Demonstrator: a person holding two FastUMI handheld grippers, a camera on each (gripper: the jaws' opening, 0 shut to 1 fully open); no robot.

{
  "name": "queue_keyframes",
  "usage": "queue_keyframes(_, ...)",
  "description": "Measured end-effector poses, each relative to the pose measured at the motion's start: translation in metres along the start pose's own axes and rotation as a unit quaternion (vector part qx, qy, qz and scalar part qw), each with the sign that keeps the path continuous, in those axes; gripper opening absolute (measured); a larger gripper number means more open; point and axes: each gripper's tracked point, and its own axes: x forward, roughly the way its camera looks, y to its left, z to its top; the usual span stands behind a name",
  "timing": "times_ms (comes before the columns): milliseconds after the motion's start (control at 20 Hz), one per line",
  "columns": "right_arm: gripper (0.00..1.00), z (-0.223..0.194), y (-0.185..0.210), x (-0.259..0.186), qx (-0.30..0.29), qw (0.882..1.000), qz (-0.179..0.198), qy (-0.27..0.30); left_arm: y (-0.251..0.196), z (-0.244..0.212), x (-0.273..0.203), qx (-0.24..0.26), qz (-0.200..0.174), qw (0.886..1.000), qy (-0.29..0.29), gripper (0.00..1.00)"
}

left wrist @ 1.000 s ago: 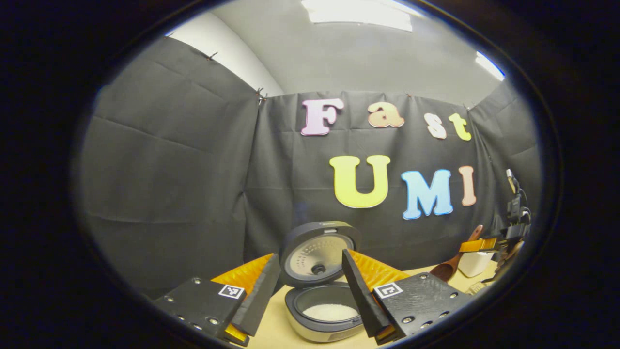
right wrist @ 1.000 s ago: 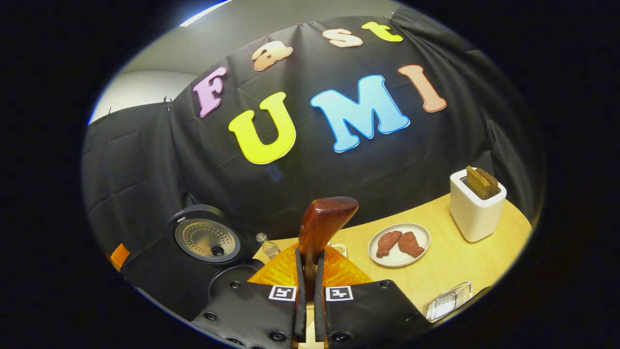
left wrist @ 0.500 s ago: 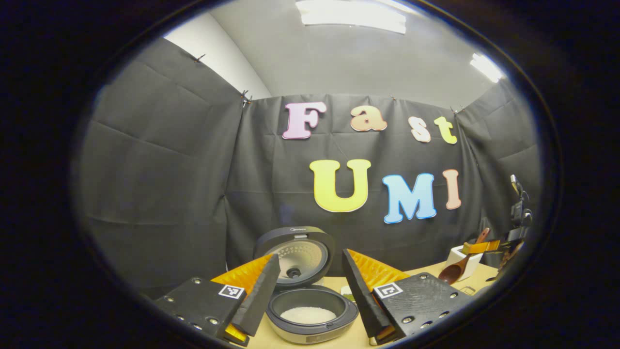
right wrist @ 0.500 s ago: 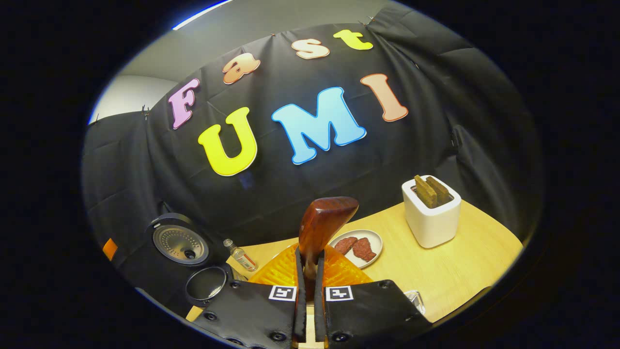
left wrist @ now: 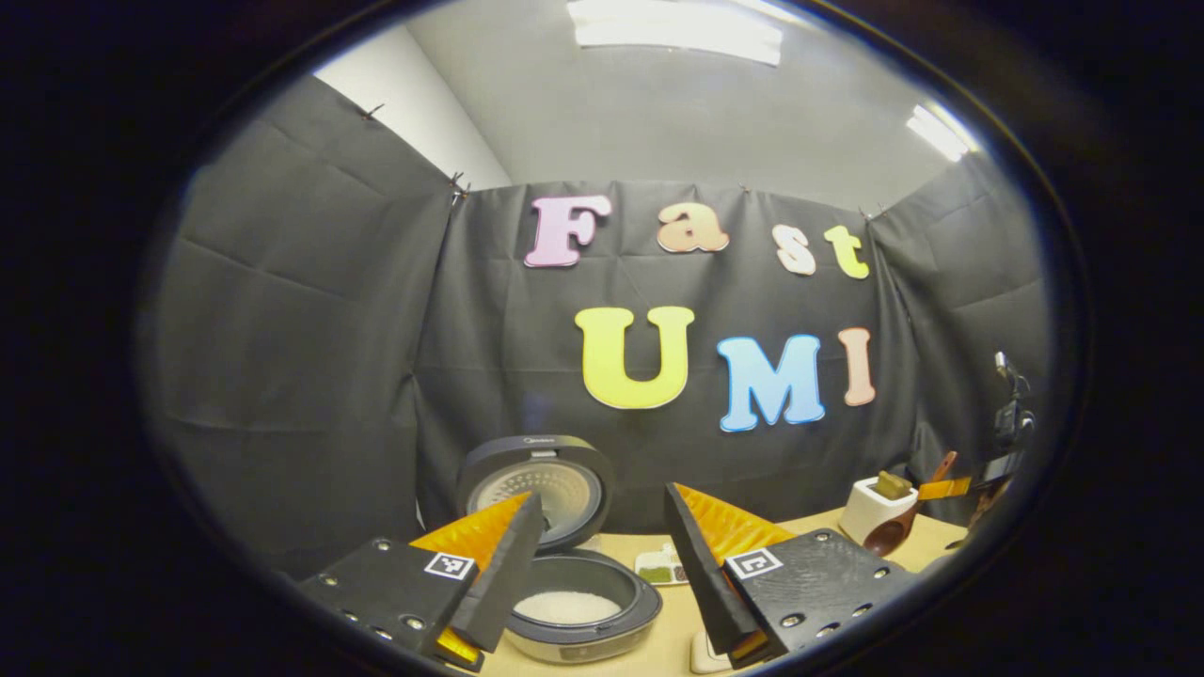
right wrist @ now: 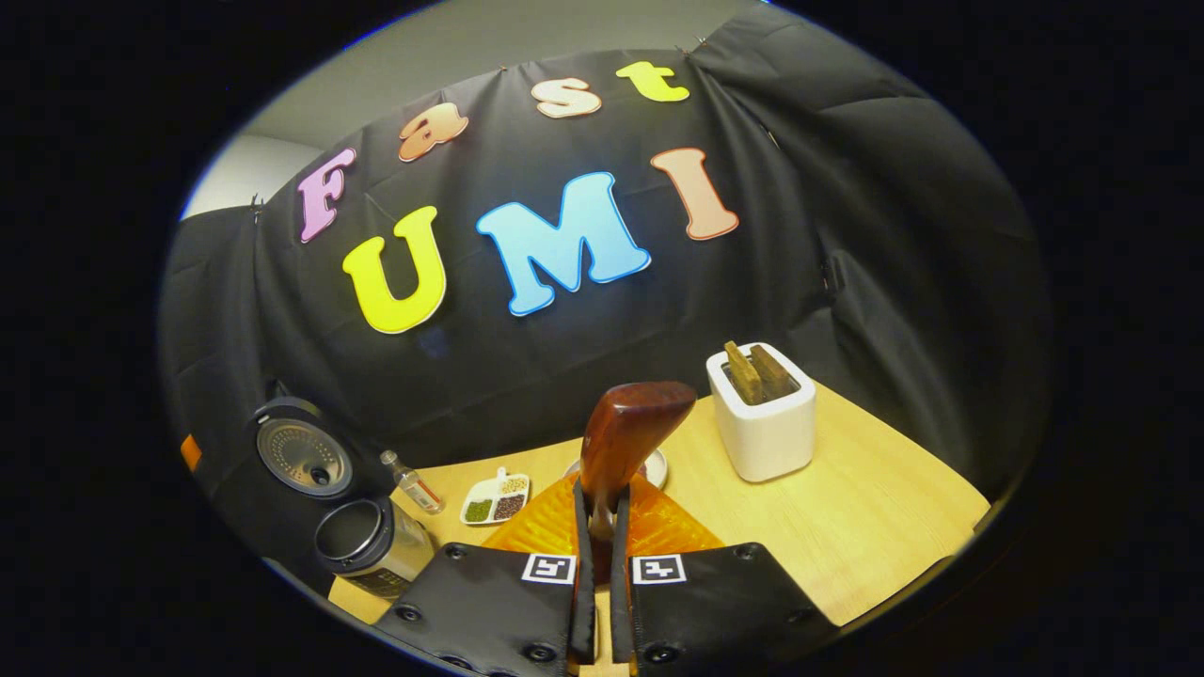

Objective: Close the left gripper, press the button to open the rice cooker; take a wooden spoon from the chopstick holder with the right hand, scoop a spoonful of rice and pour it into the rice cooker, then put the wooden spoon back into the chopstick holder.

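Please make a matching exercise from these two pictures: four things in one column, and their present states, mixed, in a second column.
Things:
1. rice cooker
2. wooden spoon
3. white chopstick holder
4. left claw

States:
a. open, holding nothing
b. lid up, white rice inside
c. clamped in the right claw
d. standing on the table, brown utensils inside

Pairs: 1-b, 2-c, 3-d, 4-a

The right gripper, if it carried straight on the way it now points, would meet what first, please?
The right gripper, jaws shut on the wooden spoon, points past a small dish on the table. The way looks free up to the booth's black cloth wall, though depth is hard to judge.
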Motion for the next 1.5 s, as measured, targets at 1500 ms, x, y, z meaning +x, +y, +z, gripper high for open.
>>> queue_keyframes(1500, 0.11, -0.118, -0.056, 0.003, -0.022, 0.992, -0.035, 0.121, -0.008, 0.005, -0.031, 0.017, 0.022, 1.000, 0.014, 0.82)
